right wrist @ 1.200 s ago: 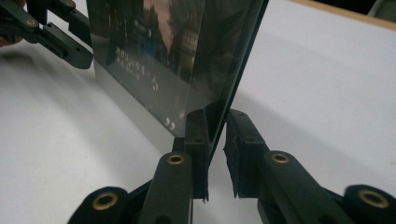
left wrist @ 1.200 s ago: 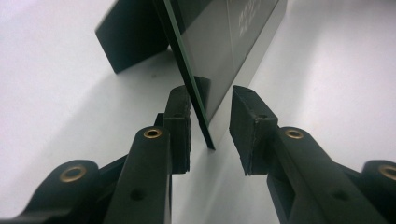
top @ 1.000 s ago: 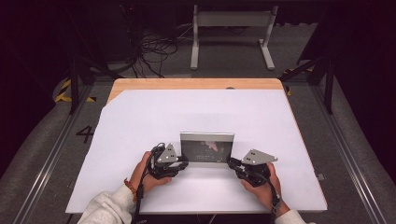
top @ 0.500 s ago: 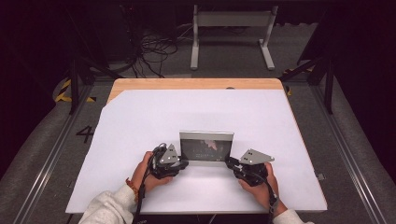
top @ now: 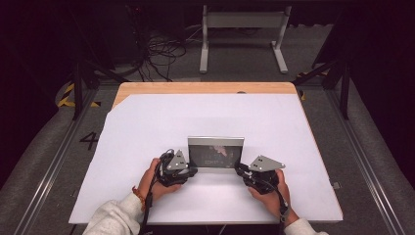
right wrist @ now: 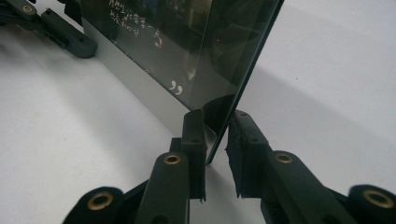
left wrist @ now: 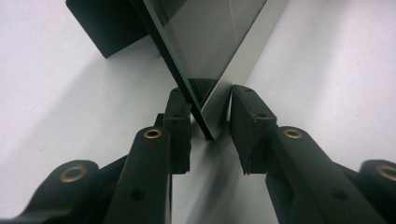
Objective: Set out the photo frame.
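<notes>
Picture frame upright near counter's front edge. Left hand-held gripper and right hand-held gripper straddling lower corners, jaws apart, right just widening. Could topple if nudged.

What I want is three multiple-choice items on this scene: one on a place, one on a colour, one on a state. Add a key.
1. Where is the glass frame?
A) between the left gripper and the right gripper
B) at the table's far edge
C) on the floor

2. What colour is the sheet under it?
A) red
B) white
C) green

3. How is the frame posed?
A) lying flat
B) upright
C) broken in pieces

Key: 1 A, fingers flank its lower corners; 2 B, the high view shows white; 3 B, it stands on its lower edge.
</notes>
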`<state>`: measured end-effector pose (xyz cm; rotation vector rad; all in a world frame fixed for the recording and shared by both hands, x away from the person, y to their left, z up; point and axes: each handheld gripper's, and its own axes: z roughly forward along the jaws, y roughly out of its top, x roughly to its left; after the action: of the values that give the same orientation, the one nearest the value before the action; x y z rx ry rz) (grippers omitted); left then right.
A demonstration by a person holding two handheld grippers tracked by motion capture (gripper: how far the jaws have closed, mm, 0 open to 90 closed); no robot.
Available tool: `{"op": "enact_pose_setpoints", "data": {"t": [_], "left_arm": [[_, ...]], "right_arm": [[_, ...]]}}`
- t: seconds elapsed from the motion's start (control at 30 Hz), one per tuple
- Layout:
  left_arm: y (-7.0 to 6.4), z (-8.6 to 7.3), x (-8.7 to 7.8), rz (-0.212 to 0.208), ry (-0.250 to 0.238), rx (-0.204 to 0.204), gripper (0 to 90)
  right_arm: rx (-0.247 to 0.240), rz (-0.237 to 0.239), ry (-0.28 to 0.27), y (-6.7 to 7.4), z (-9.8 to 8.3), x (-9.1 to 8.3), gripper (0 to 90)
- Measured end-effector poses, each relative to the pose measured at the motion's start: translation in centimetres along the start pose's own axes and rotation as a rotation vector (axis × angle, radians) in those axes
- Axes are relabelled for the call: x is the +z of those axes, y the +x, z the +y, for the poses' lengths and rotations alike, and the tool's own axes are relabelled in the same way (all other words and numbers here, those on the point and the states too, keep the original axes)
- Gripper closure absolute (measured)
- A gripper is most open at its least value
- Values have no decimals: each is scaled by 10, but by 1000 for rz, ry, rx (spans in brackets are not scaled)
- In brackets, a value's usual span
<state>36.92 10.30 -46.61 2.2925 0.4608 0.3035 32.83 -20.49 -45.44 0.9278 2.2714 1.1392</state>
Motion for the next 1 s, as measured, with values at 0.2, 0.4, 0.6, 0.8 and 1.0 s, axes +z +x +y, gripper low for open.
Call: {"op": "enact_pose_setpoints", "data": {"t": [0.2, 0.4, 0.6, 0.8, 1.0], "left_arm": [[1, 0, 0, -5, -1, -5, 695], [0, 1, 1, -2, 1, -9, 691], [0, 0, -1, 2, -5, -14, 684], [-1, 2, -9, 8, -10, -3, 685], [-2, 5, -17, 38, -17, 14, 743]], "right_arm": [[6, -6, 5, 1, 0, 0, 776], [4, -1, 6, 0, -1, 0, 780], [-30, 1, -2, -2, 1, -5, 779], [-69, -15, -17, -3, 4, -13, 774], [-74, -2, -39, -6, 7, -20, 774]]}}
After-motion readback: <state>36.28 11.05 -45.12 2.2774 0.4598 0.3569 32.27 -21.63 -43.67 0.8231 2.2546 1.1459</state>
